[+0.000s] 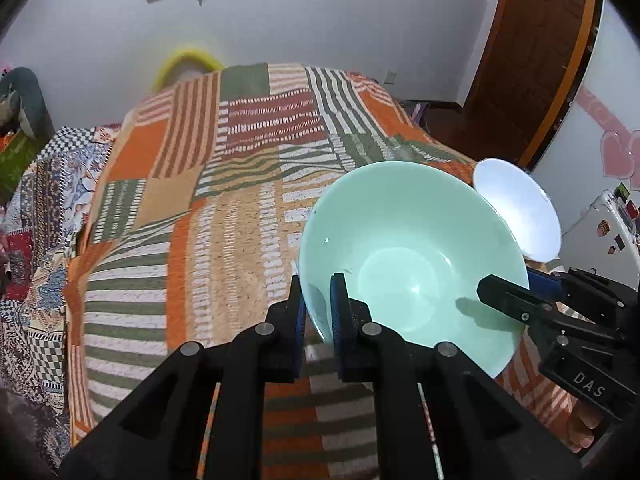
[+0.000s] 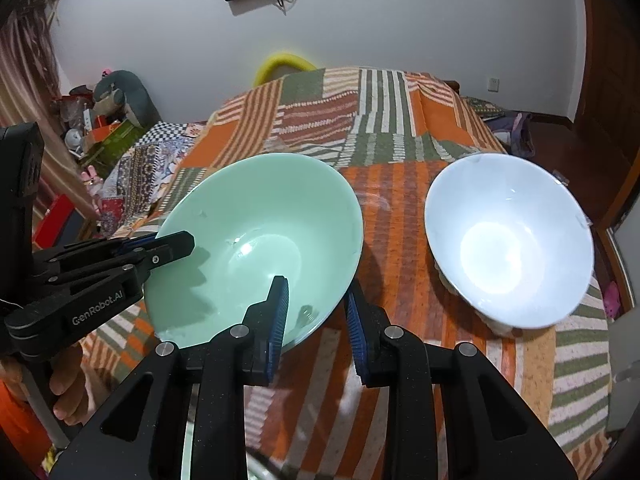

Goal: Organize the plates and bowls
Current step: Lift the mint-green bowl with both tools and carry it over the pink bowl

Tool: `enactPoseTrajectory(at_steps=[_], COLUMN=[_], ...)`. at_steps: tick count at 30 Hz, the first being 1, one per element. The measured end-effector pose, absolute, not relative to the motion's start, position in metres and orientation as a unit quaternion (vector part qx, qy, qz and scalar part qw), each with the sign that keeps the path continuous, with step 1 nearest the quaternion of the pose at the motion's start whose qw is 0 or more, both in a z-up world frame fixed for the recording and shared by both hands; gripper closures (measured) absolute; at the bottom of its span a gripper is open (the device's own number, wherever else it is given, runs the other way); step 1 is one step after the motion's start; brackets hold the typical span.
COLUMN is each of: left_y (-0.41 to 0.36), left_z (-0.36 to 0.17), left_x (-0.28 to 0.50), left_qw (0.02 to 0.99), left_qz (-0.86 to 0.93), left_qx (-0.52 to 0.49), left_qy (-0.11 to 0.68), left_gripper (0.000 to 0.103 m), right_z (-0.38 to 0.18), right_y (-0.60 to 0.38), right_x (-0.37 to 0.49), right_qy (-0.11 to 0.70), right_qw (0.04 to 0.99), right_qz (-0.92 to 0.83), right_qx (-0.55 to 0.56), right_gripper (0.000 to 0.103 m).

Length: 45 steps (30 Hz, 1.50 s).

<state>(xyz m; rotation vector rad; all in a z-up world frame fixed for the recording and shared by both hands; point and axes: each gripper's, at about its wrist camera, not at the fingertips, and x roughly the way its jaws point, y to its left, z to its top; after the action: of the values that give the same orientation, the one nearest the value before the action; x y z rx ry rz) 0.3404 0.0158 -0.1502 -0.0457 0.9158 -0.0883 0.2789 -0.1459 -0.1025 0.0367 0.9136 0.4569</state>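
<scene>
Left wrist: left gripper clenched on green bowl rim at 7 o'clock, mouth tilted toward camera. White bowl at 2 o'clock.
Right wrist: right gripper clamped on same bowl's near-right rim, at 5 o'clock; white one at 3 o'clock, on patterned blanket.

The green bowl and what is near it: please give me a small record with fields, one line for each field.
green bowl: empty, gripped at two places on its rim
left gripper: shut on the rim
right gripper: one finger inside, one outside the rim
white bowl: empty, standing apart from the green one
surface: striped patchwork cloth
</scene>
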Motion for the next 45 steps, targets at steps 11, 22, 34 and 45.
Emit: enactPoseTrajectory(at_steps=[11,22,34,45], left_y=[0.026,0.048,0.078,0.104], left_z=[-0.115,-0.089,-0.072,-0.087], left_x=[0.278,0.205,0.139,0.099], left_qw=[0.910,0.924,0.932,0.927], left_qz=[-0.038,-0.015,0.014,0.032], left_qx=[-0.038,-0.047,-0.048,-0.073], left_qy=[0.411,0.380,0.358,0.366], left_gripper=[0.092,0.092,0.092,0.092], right_z=[-0.076,-0.063,-0.067,-0.081], right_y=[-0.136,-0.113,-0.081,-0.055], right_x=[0.240,0.199,0.160,0.134], right_qy=[0.417,0.401,0.393,0.402], right_qw=[0.879,0.879,0.870,0.857], right_qz=[0.230,0.259,0.298,0.322], right_qx=[0.005,-0.004,-0.001,-0.021], right_gripper=[0.077,0.077,0.077,0.077])
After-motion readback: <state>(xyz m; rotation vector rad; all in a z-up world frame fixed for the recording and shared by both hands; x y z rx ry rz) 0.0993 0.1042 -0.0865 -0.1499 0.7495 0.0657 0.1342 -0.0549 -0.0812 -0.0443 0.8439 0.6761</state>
